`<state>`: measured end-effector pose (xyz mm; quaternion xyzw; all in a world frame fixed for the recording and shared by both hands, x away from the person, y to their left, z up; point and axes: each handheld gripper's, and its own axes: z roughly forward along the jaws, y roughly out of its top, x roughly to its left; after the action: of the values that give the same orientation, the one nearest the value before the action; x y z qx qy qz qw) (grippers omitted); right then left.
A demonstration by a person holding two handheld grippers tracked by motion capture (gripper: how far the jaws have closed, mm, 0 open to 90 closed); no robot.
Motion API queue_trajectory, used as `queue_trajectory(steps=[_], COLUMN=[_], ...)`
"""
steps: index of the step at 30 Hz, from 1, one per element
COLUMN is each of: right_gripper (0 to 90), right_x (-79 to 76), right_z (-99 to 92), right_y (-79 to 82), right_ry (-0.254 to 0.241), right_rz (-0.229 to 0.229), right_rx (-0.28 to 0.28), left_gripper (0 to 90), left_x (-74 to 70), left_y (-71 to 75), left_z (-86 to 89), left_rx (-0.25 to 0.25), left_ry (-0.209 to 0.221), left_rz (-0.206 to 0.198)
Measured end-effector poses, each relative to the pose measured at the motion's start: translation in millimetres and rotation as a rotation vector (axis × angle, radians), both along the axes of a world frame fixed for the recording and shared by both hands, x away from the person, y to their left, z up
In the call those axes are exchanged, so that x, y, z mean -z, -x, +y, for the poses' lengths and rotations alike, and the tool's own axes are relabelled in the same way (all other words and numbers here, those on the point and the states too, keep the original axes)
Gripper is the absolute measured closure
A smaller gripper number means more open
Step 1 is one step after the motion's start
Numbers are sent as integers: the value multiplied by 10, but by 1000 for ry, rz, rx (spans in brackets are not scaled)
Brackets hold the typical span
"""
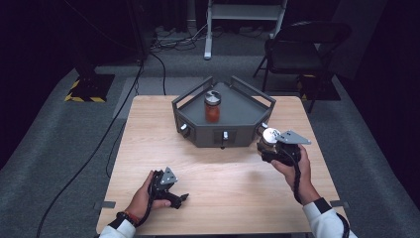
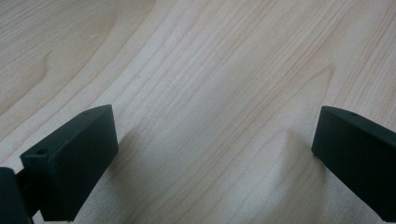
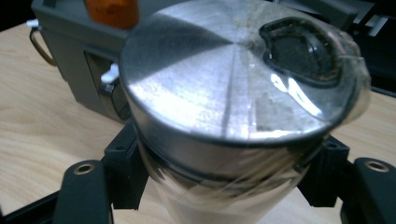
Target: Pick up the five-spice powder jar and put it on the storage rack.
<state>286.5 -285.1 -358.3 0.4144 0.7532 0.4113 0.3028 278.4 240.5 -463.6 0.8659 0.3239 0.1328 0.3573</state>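
- The jar [image 3: 233, 121] with the flat silver lid sits clamped in my right tool [image 1: 272, 144], the two black jaws pressing on the glass just under the lid's rim; its contents are hidden in the right gripper view
- From above I see it held clear of the bench [image 1: 148, 134], just beside the right front corner of the grey tray [image 1: 237, 111], not yet over its rail
- A second jar [image 1: 213, 106], with reddish-orange contents and a similar lid, stands upright inside the tray, left of its centre
- My left tool [image 1: 181, 198] rests low near the front left of the bench with its jaws apart and nothing between them, bare wood below in the left gripper view
- I judge the work in hand to be carrying this jar to join the other one in the tray
- Risk one: the grip is on smooth glass high up, so the jar may pivot or slide down through the jaws if I swing it quickly
- Risk two: the tray's raised rail [image 1: 260, 96] lies between the jar and the tray floor; coming in too low would knock the jar's base on it and could twist it out of the grip
- Risk three: setting down too near the standing jar could bump it over
- Letting go before the base is flat would tip my jar
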Motion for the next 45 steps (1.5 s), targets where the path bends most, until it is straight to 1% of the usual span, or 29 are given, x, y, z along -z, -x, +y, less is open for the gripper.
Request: queue_trajectory(steps=[2,4,5,8,12,15,18,23,27,29,32,34,37,42,45], right_gripper=[313,313,313,313,313,313,313,313,313,313,313,313,313,313,313], right_x=[-63,-88,-128,-185,-268,-339,-397,-494,-531,-554,-583,-606,-618,-625,-632], right_z=[23,30,40,64,143,201,206,231,280,305,355,383,424,470,520], right_y=[-36,-52,-69,-94,-110,-129,-165,-220,-297,-337,-383,-429,-477,-582,-640], right_ry=[2,3,-6,-13,3,3,-8,-21,-14,-19,-16,-20,-19,-40,-35], right_rz=[4,4,0,-3,-10,-13,-10,-22,-30,-32,-47,-45,-51,-51,-53], right_rx=[9,10,14,14,22,48,51,53,51,53,53,51,50,47,46], left_gripper=[1,1,1,1,1,1,1,1,1,1,2,1,1,1,1], left_x=[0,0,0,0,-1,-1,-1,-1,-1,-1,-1,-1,-1,0,-1], left_y=[0,-1,0,-1,-2,-2,-3,-3,-2,-2,-2,-2,-2,-3,-4], left_z=[0,0,0,0,-1,-1,-1,-1,-1,-1,-1,-1,-1,0,-1], left_rx=[0,1,0,0,1,1,2,1,1,1,1,1,1,2,2], left_ry=[0,-1,0,0,-1,-1,-1,-1,-1,-1,0,-1,-1,0,-1], left_rz=[0,0,0,0,0,0,0,0,0,0,0,0,0,0,0])
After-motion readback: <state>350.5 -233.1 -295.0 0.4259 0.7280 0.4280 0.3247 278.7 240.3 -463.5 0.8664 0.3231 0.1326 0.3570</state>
